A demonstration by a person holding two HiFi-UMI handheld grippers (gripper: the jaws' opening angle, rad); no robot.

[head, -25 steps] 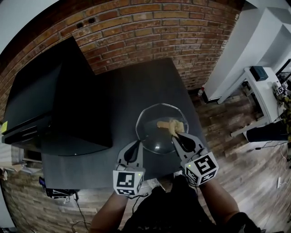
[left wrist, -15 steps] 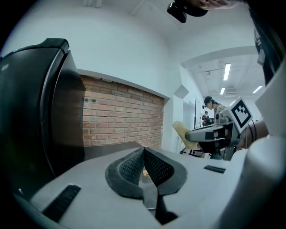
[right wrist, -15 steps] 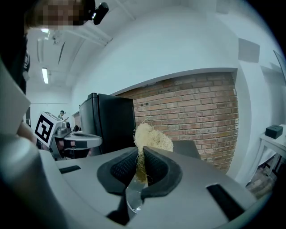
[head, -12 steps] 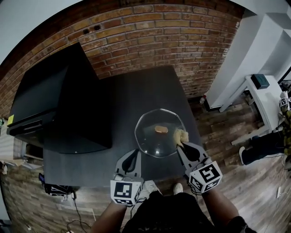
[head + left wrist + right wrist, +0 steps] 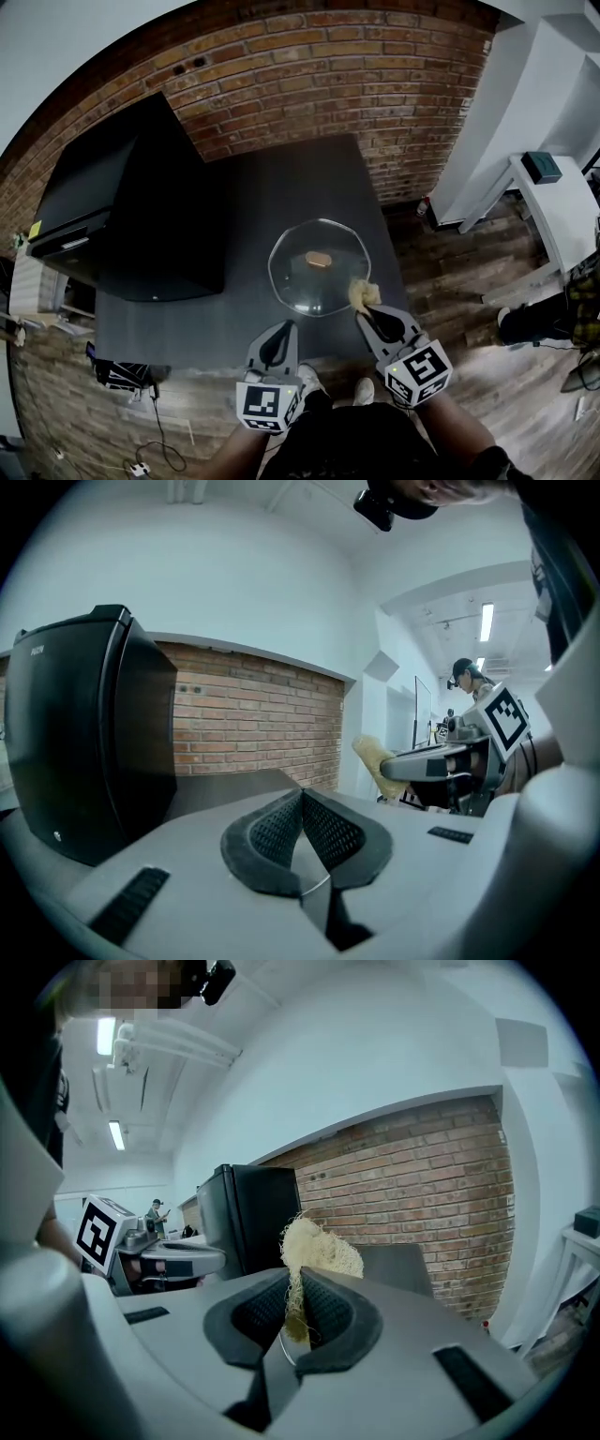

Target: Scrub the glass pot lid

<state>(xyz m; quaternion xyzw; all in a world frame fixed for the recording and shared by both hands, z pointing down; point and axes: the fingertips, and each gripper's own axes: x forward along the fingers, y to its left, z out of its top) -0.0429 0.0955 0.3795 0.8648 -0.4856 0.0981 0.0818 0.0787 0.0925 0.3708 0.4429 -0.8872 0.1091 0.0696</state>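
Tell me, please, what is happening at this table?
A person at a dark table holds a gripper in each hand. The right gripper is shut on a pale fibrous scrubber at the near right rim of the glass pot lid, which lies on the table. The left gripper is shut and empty, short of the lid's near edge. Whether scrubber touches lid is unclear.

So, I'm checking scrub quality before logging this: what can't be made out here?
- Whether the scrubber touches the lid: too small in the head view.
- The lid itself: absent from both gripper views, which aim above it.
- Dirt on the glass: too small, head view.
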